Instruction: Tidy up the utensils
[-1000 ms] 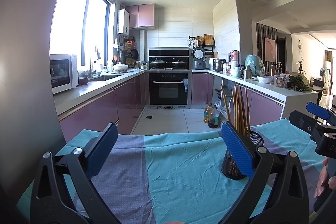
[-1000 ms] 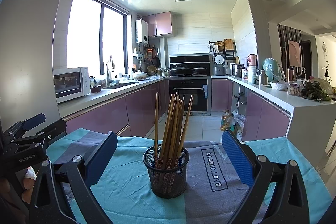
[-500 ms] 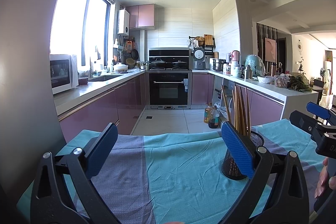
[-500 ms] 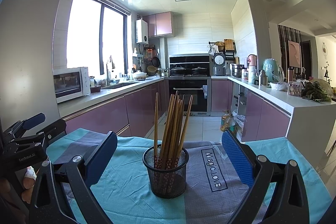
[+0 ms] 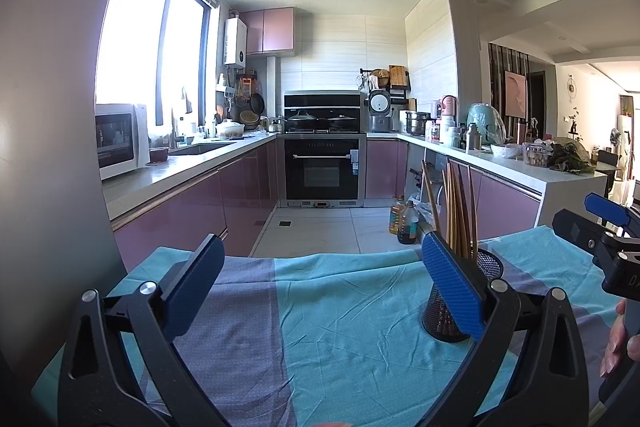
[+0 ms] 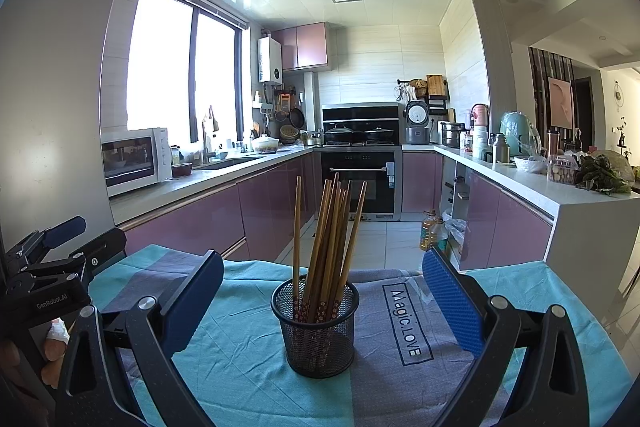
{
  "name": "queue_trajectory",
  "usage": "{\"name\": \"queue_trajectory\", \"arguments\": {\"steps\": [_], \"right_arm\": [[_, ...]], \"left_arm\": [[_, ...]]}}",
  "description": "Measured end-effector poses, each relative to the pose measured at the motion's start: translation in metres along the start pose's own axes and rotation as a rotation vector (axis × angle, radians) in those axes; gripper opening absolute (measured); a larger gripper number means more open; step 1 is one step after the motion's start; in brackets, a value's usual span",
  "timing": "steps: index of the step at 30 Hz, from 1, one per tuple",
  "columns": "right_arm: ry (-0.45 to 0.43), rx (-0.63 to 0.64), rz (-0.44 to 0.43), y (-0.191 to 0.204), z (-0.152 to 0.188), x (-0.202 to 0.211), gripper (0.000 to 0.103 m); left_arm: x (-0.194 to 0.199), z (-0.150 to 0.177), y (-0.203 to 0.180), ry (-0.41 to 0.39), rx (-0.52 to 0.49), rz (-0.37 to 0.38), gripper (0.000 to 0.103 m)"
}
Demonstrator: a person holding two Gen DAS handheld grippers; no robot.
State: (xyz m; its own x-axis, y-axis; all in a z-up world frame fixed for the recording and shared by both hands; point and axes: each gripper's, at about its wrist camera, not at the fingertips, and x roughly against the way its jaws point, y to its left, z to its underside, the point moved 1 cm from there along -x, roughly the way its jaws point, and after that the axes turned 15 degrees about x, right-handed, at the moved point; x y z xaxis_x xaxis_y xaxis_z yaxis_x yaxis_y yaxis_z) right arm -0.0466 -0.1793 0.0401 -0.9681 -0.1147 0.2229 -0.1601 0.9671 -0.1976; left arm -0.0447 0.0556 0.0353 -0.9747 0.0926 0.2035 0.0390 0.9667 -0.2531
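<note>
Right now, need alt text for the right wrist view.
A black mesh holder full of upright wooden chopsticks stands on a teal and grey cloth, centred between the open right tongs. The left tongs sit at the left edge, with a purple-cabinet kitchen behind.

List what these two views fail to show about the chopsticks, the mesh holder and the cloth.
- Chopsticks: their lower ends are blurred behind the wire of the mesh holder in the right wrist view; an exact count is not possible where they overlap.
- Mesh holder, left wrist view: largely covered by a finger of the open left gripper.
- Cloth: its near edge is cut off by the frame and by the open right gripper.
</note>
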Motion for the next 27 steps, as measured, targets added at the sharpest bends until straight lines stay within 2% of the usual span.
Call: {"name": "queue_trajectory", "arguments": {"steps": [27], "right_arm": [[0.001, -0.003, 0.0, -0.0005, 0.0002, -0.0014, 0.096]], "left_arm": [[-0.0002, 0.0017, 0.0012, 0.002, 0.0, 0.0, 0.097]]}}
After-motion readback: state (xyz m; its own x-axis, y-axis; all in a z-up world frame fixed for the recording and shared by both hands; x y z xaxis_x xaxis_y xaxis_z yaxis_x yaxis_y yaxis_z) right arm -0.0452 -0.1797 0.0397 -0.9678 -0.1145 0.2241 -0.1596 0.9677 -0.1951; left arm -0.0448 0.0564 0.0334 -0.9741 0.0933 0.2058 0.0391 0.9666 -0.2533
